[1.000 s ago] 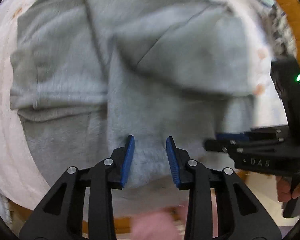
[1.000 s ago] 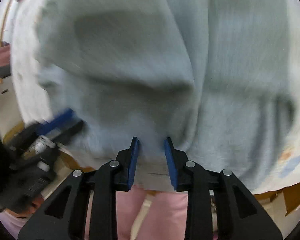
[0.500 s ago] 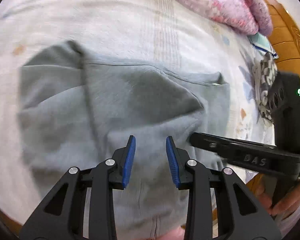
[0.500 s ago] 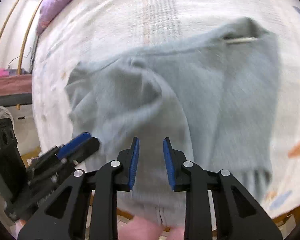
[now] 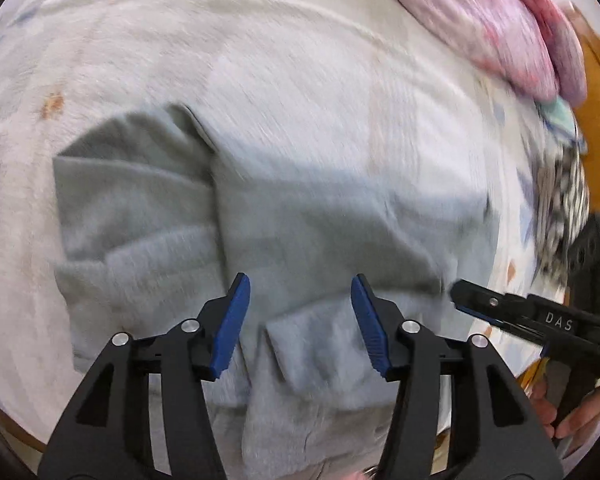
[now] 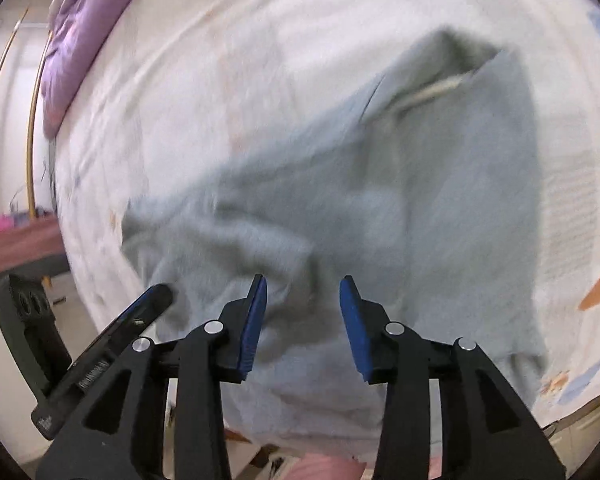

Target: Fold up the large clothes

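grey garment (image 5: 320, 240) lies partly folded at frame centre; left gripper (image 5: 300, 320) and right gripper (image 6: 303, 320) both gape wide, empty. next: regrip an edge.

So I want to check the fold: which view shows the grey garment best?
The left wrist view: the garment sits nearly whole mid-frame, folded layers visible despite blur. The right wrist view shows it too, but more smeared, its near edge behind the fingers.
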